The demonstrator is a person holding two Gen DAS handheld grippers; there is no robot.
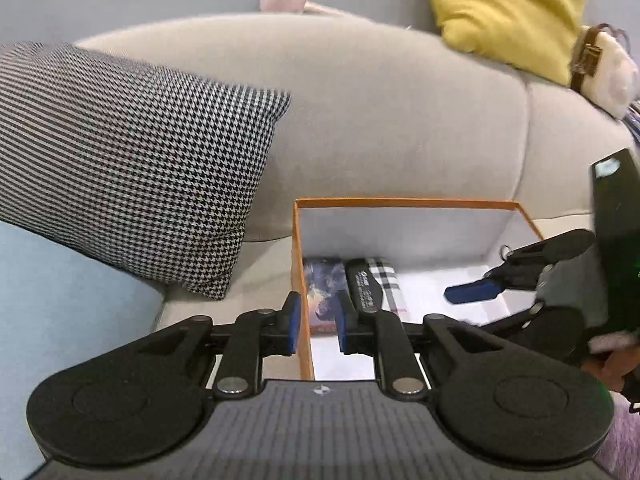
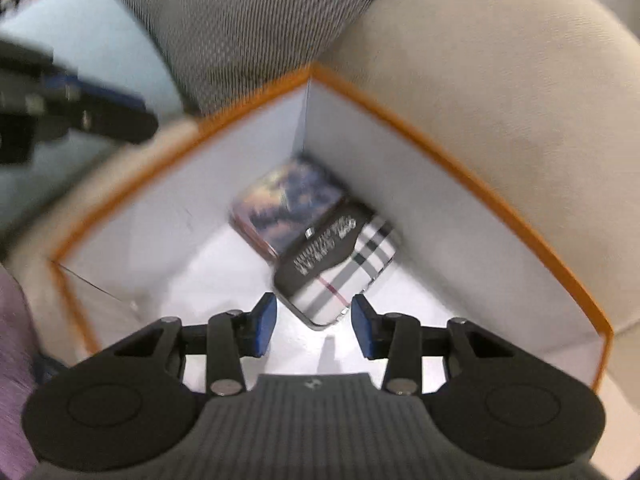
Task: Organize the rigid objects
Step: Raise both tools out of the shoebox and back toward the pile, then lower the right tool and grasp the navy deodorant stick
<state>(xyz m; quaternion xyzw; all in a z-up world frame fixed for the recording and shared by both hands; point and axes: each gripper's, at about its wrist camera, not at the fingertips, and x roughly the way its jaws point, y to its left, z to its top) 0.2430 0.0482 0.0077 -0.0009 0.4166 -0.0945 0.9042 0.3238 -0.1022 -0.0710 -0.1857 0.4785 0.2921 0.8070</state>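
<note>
An orange-edged white box [image 2: 460, 168] is seen resting on a beige sofa [image 1: 380, 120]. In one of its corners three rigid items have been placed: a picture-printed case [image 2: 288, 204] against the walls, a plaid case [image 2: 352, 276] beside it, and a black labelled case [image 2: 324, 248] laid across both. The left gripper [image 1: 317, 322] is held with its jaws narrowly apart astride the box's wall, nothing gripped. The right gripper [image 2: 313, 328] is held open and empty above the plaid case. A placing step is judged finished. Next, both grippers would have to be lifted clear of the box and another loose item sought; none can be made out with certainty here.
</note>
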